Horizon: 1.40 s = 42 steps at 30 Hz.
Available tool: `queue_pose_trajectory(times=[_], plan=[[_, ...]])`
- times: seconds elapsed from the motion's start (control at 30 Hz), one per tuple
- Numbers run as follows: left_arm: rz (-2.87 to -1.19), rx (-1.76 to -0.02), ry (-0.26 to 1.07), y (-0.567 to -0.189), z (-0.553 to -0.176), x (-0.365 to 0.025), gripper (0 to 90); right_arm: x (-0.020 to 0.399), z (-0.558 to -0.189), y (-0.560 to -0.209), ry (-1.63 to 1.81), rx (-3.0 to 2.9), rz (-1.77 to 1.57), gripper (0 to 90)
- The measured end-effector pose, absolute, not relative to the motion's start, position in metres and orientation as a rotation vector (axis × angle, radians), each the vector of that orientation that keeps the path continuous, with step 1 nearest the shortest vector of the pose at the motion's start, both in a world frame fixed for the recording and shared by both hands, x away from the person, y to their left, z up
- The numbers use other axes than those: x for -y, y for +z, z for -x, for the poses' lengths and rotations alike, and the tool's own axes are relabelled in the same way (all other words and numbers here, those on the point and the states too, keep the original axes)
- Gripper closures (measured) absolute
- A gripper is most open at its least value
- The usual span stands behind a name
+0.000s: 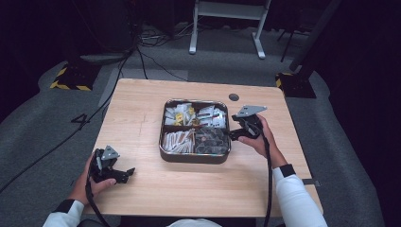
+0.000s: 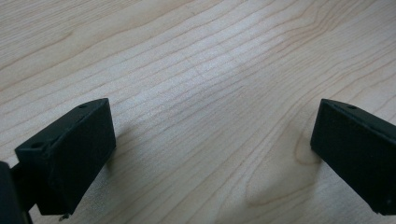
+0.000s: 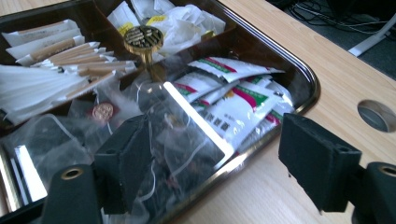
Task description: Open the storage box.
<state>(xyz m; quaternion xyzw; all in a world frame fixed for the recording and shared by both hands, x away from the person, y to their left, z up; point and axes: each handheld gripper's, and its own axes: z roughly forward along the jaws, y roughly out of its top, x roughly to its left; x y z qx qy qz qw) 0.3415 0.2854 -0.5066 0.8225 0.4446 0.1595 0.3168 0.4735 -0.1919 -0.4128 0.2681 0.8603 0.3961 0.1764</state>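
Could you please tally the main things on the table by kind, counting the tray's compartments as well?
Trays: 1
Compartments in the tray: 4, the near right one holding clear tea bags
Grippers: 2, the left gripper and the right gripper, both open and empty
Round holes in the table: 1
Total: 8

We see a wooden table with a four-part tray of packets at its middle; our right gripper sits at the tray's right edge; our left gripper rests near the table's front left, well apart from it.
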Motion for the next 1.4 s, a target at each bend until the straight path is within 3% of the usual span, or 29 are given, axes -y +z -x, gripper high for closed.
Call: queue_pose_trajectory(times=[1.4], plan=[[-2.162,-1.172,0.418,-0.507,-0.341,-0.286,0.3,0.085,-0.501,-0.425,1.078,-2.591,-0.64,29.8]])
